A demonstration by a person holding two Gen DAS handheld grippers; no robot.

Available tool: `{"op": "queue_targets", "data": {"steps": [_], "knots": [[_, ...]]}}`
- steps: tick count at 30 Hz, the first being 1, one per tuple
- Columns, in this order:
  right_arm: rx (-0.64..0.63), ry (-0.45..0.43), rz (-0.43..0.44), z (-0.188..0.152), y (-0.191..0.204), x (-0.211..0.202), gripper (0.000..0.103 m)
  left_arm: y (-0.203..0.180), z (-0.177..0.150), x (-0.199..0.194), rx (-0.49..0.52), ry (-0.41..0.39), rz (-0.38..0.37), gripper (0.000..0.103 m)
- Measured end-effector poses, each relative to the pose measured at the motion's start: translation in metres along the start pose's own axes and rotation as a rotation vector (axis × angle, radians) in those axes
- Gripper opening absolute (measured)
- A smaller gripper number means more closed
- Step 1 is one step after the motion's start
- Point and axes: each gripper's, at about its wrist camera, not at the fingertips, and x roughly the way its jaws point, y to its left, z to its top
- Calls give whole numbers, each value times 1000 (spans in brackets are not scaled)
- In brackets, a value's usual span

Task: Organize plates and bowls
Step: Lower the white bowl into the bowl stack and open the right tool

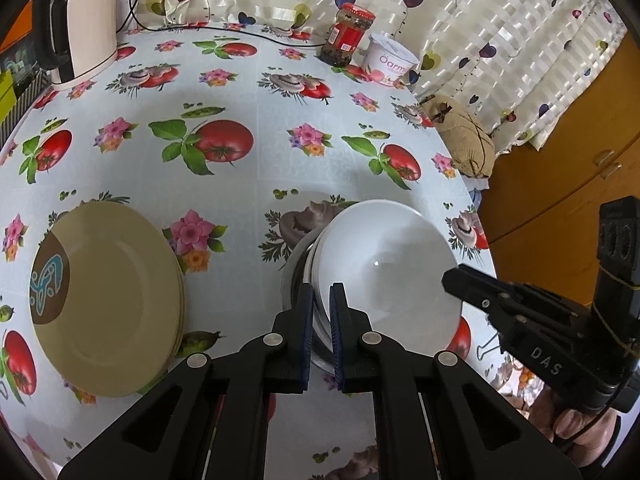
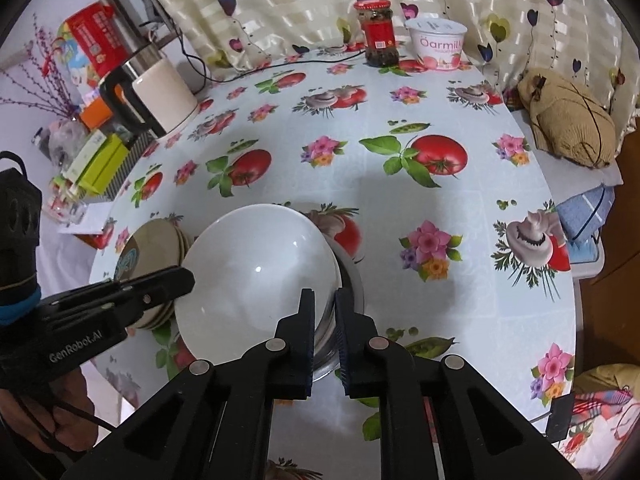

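White bowl (image 1: 384, 264) — glazed, stiff, slippery, breakable, nested on a steel one — pinched at opposite rims by left gripper (image 1: 321, 300) and right gripper (image 2: 324, 304); lift level.

Two grippers were seen, the left gripper (image 1: 321, 294) and the right gripper (image 2: 324, 298). One stack of beige plates (image 1: 108, 300) was counted at the near left; how many plates it held could not be told. One white bowl (image 1: 384, 268) was counted, nested in one metal bowl (image 2: 352, 280). At the far side, one red-lidded jar (image 1: 348, 36), one yogurt tub (image 1: 390, 60) and one kettle (image 1: 86, 28) were counted.
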Motion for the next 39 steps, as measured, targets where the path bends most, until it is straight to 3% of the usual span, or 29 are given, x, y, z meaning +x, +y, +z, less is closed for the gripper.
{"op": "queue_targets", "data": {"steps": [20, 23, 28, 39], "knots": [[2, 20, 5, 2, 1, -2, 13, 1, -2, -3, -5, 7, -16, 9], [1, 14, 17, 2, 2, -4, 15, 3, -1, -4, -3, -3, -27, 9], [-1, -14, 25, 1, 0, -12, 30, 5, -2, -13, 4, -44, -30, 9], [6, -84, 41, 0, -16, -28, 30, 19, 0, -24, -5, -116, 3, 9]]}}
